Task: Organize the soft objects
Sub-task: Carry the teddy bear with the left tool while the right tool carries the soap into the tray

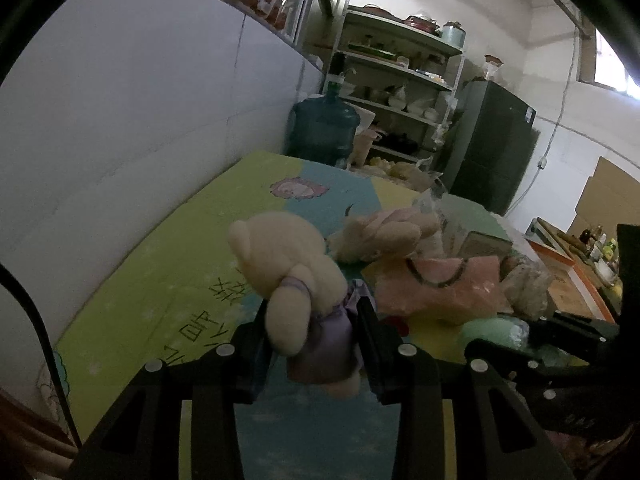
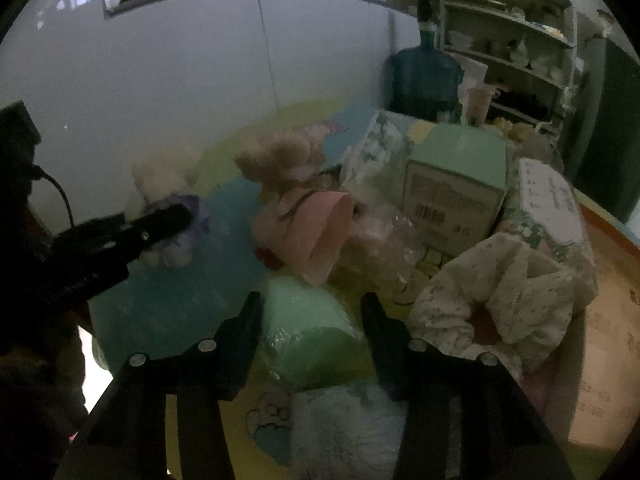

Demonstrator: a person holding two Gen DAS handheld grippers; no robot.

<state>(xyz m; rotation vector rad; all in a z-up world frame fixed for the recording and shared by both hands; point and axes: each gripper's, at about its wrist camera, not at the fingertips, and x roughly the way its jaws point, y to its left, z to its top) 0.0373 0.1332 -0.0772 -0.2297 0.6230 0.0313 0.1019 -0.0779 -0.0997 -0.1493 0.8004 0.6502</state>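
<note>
Here, two plush bears [image 1: 288, 280] — one pink bag [image 1: 436, 284]

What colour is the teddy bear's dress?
Light purple. The cream teddy bear wears a lilac dress, clearest in the left wrist view.

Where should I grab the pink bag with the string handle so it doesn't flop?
Probably pinch the pink bag by its open upper rim beside the dark cord handle, coming down from above: it lies slumped among clutter, so its flat sides are blocked, and the folded rim gives thin, firm material.
</note>
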